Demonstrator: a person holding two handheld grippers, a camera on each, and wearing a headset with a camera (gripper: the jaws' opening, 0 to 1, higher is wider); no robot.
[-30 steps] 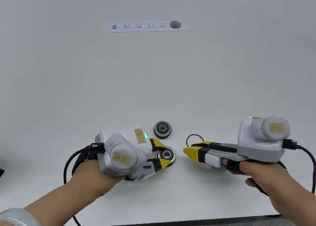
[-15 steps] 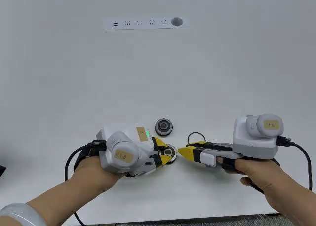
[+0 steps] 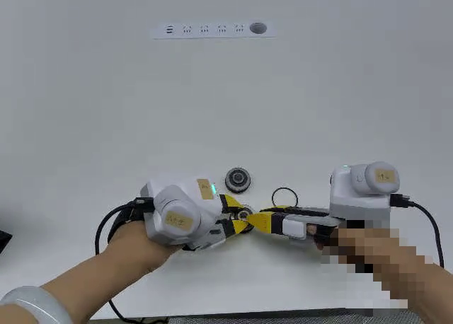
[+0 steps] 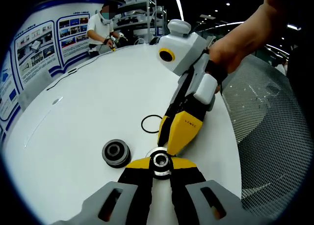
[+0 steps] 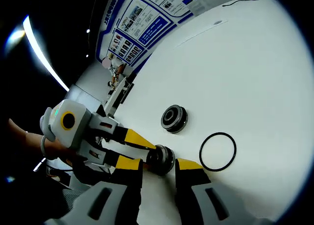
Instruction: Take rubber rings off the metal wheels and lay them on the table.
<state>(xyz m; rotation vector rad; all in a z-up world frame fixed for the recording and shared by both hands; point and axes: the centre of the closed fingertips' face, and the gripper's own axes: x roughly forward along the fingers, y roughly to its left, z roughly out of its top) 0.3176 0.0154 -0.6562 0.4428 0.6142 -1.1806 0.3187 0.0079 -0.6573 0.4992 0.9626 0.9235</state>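
Since a second ago the right gripper (image 3: 257, 221) has been brought in. Its yellow tips are now set at the held wheel (image 4: 160, 161), where a gap was seen before. A ring-removal step is judged to be starting. The left gripper (image 3: 236, 216) is clamped on this wheel, a bright metal disc with a dark rim. The right jaws are held apart, flanking it; contact cannot be confirmed. A thin black rubber ring (image 3: 284, 197) lies flat on the smooth white table (image 3: 212, 112), near a second wheel (image 3: 238, 179).
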